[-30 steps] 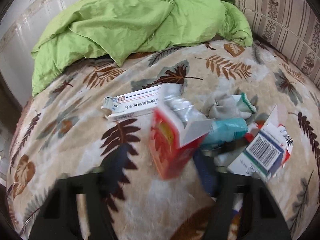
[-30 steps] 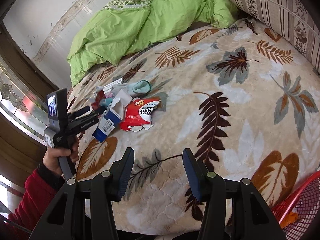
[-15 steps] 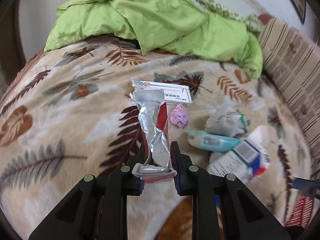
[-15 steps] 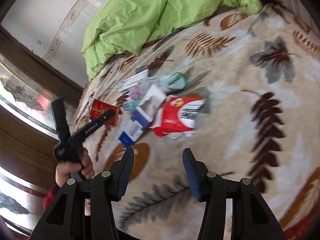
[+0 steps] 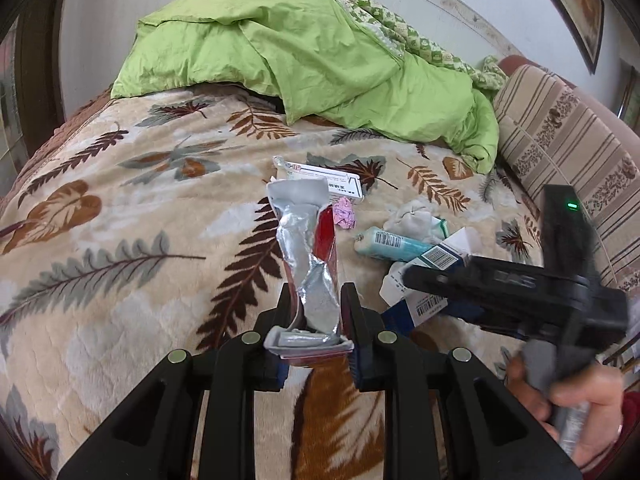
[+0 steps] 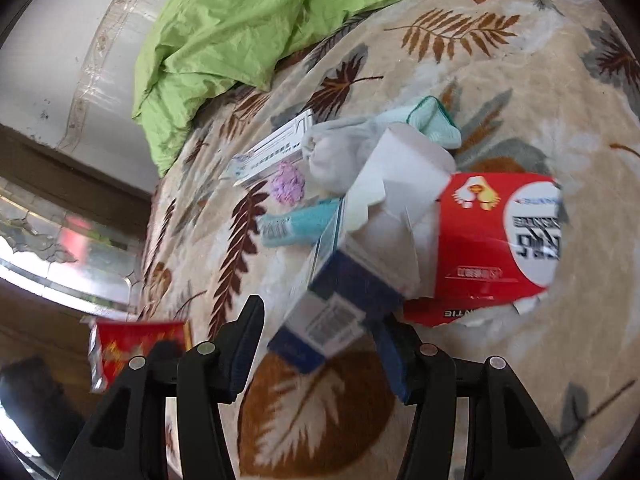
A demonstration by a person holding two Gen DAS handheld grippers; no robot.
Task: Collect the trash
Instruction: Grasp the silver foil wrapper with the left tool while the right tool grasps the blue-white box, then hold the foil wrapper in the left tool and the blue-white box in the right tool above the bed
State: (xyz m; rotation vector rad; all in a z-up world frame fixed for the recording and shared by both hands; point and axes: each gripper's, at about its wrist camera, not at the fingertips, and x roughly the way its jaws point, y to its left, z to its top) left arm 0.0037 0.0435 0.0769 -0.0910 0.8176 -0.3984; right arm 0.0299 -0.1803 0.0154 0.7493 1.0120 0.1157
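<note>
Left gripper (image 5: 316, 312) clamped on crumpled red-and-silver carton (image 5: 310, 256); right gripper (image 6: 320, 340) apart around blue-and-white box (image 6: 336, 312).

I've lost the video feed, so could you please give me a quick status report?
Left gripper shut on red carton. Right gripper open around blue box. Other litter close beside it on blanket.

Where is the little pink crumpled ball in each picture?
Left wrist view: the pink crumpled ball lies on the leaf blanket just right of centre, below the long white box.
Right wrist view: the same ball sits left of centre, again right under the white box.
Shared landmark: the teal tube with the barcode lies close to the ball in both views.
</note>
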